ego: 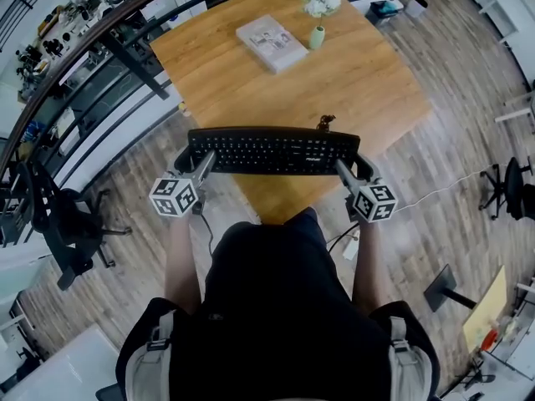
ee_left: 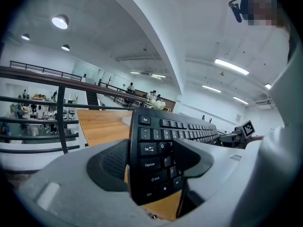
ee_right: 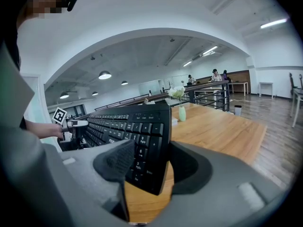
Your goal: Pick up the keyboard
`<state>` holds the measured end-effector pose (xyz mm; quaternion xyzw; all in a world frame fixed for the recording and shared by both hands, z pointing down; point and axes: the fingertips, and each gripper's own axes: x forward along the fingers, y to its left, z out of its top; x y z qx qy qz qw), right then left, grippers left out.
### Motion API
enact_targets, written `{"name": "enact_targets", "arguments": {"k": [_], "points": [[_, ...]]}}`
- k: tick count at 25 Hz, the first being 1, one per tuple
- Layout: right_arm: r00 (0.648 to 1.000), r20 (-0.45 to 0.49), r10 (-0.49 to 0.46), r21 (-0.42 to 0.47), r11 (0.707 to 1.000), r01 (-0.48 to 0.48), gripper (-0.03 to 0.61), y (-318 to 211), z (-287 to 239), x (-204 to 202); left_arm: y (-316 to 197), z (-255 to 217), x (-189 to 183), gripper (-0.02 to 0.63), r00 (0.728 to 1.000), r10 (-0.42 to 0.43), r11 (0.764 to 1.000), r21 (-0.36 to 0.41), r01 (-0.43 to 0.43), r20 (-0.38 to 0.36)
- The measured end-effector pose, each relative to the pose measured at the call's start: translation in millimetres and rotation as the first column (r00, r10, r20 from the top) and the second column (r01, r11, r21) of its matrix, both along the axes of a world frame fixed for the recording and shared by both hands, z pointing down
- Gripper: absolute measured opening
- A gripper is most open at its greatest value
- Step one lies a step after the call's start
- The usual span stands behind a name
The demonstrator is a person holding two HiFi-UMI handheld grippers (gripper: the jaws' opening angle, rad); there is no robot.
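Because the left hand-held gripper [ego: 203, 164] and the right hand-held gripper [ego: 344, 170] each clench one short end, the long black plastic keyboard [ego: 273, 150] hangs balanced between them, apparently lifted over the wooden worktop's [ego: 351, 73] near corner.

Left tool [ego: 204, 164], right tool [ego: 343, 168] — both clamped.

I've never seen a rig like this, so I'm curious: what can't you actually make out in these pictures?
- Head view: the small dark thing behind the keyboard is too small to identify.
- Head view: print on the book is too small to read.
- Left gripper view: the left gripper has one jaw covering several keys.
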<state>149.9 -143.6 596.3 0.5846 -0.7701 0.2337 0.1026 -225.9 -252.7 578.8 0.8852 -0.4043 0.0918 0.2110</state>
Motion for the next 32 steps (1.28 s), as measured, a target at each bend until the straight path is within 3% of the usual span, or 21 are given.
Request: {"name": "enact_targets", "arguments": {"k": [32], "points": [[1.000, -0.012, 0.027, -0.024, 0.999, -0.027, 0.236, 9, -3, -2, 8, -8, -3, 0.291, 1.000, 0.006, 1.000, 0.015, -0.006, -0.009]]}}
